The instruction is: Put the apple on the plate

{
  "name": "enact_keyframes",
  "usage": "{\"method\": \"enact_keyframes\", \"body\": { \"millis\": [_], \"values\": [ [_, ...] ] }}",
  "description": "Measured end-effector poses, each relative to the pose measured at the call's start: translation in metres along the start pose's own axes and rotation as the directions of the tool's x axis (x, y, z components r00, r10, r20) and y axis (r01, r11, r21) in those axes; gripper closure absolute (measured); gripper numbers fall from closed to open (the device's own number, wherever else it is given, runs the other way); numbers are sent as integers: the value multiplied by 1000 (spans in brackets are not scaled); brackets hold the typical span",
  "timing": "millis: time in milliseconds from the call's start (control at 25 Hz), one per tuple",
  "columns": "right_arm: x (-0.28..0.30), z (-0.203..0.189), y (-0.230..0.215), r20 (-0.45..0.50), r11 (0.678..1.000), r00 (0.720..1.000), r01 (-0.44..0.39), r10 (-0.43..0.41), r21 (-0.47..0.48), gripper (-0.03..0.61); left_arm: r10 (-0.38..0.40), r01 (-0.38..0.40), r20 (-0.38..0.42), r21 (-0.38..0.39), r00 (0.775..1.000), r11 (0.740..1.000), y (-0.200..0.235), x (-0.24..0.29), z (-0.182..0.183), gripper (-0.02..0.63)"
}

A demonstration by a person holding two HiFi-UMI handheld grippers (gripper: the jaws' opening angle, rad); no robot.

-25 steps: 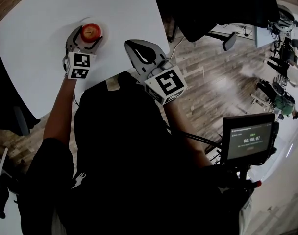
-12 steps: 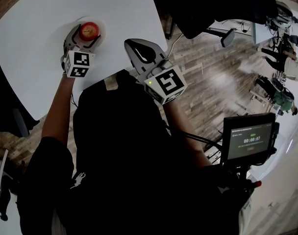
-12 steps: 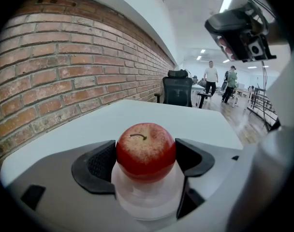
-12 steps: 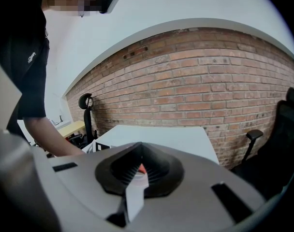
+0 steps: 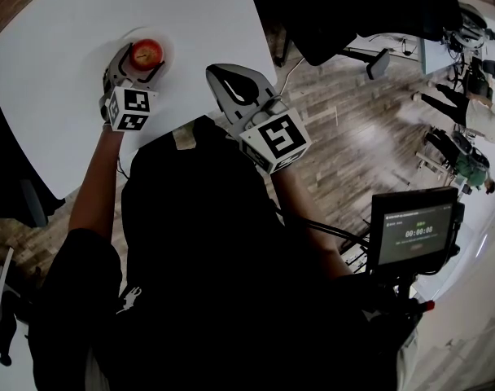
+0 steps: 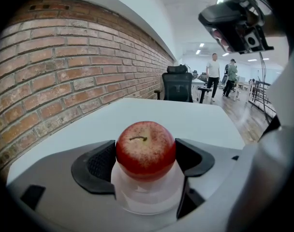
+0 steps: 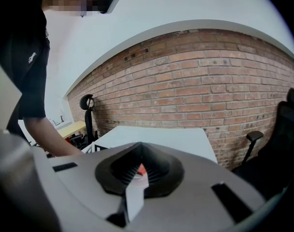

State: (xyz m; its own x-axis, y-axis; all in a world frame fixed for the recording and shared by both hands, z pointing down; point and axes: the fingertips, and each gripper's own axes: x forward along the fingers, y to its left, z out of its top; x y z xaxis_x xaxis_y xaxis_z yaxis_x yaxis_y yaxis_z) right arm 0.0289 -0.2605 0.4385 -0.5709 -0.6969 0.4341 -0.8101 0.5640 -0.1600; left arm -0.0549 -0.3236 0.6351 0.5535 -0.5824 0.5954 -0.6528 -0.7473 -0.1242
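The left gripper [image 5: 141, 58] reaches out over the white tabletop [image 5: 60, 63], its jaws clamped on the red apple [image 5: 147, 52], one dark pad pressed to each side. The apple sits stem up, low on the small white plate [image 5: 168, 49], its underside meeting the plate's surface as far as I can tell. The plate stands toward the right half of the tabletop, well in from the edges. The right gripper [image 5: 223, 78] hangs to the right of the plate and nearer the person, above the near edge of the tabletop. Its jaws are drawn together with nothing between them. A brick wall [image 6: 65, 66] runs along the left side of the tabletop, and a black office chair [image 6: 178, 83] stands at the far end.
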Motion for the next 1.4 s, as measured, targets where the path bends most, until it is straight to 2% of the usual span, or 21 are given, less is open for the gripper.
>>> {"method": "enact_keyframes", "body": {
  "millis": [560, 680, 920, 1400],
  "values": [
    [-12, -3, -15, 21, 999, 999, 35, -35, -5, 575, 9, -9, -20, -14, 1000, 1000, 2, 12, -2, 222],
    [-15, -4, -16, 26, 999, 999, 36, -36, -2, 575, 15, -15, -20, -26, 1000, 1000, 3, 13, -3, 196],
    [-28, 4, -10, 42, 999, 998, 41, -41, -10, 575, 31, -31, -14, -21, 999, 999, 4, -3, 8, 196],
    [-30, 11, 2, 95, 998, 995, -31, 36, -46, 575, 104, -103, 26, -25, 994, 994, 1, -31, 21, 196]
  ]
}}
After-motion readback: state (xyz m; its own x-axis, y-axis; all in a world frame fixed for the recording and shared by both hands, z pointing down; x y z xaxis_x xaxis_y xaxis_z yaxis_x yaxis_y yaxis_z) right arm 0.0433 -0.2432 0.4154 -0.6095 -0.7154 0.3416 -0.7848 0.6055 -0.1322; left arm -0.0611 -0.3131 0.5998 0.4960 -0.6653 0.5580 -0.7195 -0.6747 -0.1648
